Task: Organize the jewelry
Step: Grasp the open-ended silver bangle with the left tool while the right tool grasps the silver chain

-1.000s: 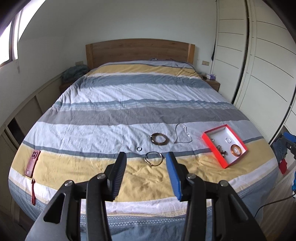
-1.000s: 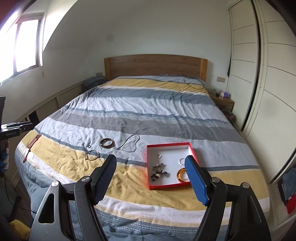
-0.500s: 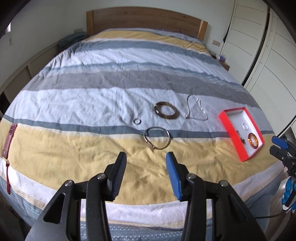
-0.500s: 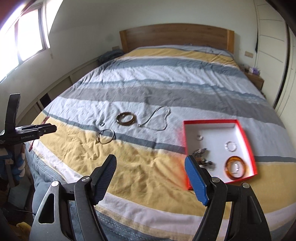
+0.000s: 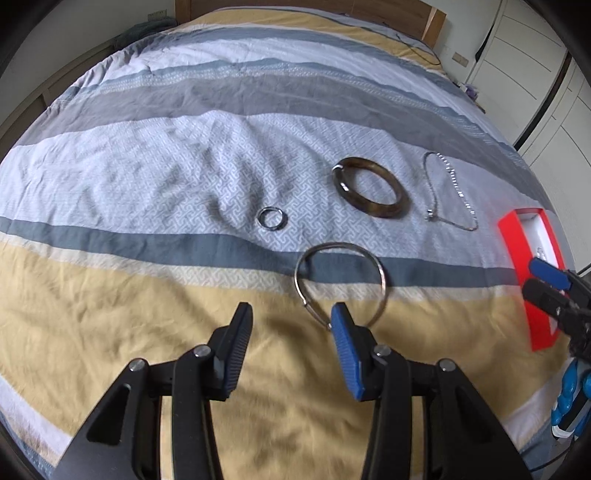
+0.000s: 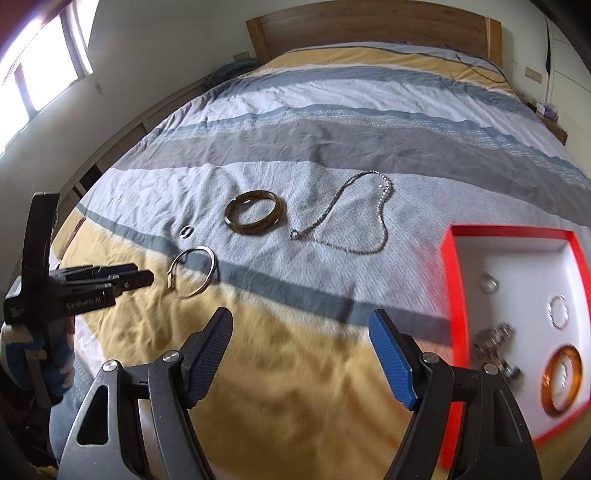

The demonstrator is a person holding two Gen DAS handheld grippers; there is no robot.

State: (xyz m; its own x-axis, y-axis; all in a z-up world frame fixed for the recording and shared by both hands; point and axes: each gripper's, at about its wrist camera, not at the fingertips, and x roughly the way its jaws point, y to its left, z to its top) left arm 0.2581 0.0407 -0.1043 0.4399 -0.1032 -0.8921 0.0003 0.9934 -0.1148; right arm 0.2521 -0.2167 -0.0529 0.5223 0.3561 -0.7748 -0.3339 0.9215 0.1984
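A thin silver bangle [image 5: 341, 280] lies on the striped bed, just beyond my open, empty left gripper [image 5: 291, 321]; its right fingertip overlaps the bangle's near edge. The bangle also shows in the right wrist view [image 6: 192, 273]. Farther off lie a small silver ring [image 5: 272, 218], a dark brown bangle [image 5: 371, 194] and a silver chain necklace [image 5: 448, 192]. A red jewelry box [image 6: 450, 295] with a white inside holds rings, a small cluster and an amber bangle [image 6: 561, 380]. My right gripper [image 6: 301, 332] is open and empty, near the box's left side.
The bed's near edge is just below both grippers. A wooden headboard [image 6: 369, 26] stands at the far end, white wardrobe doors [image 5: 535, 74] to the right, a window [image 6: 40, 62] to the left.
Both grippers have moved forward and down toward the bed. The left one has closed in on the silver bangle; the right one has come nearer the red box. Nothing on the bed has moved.
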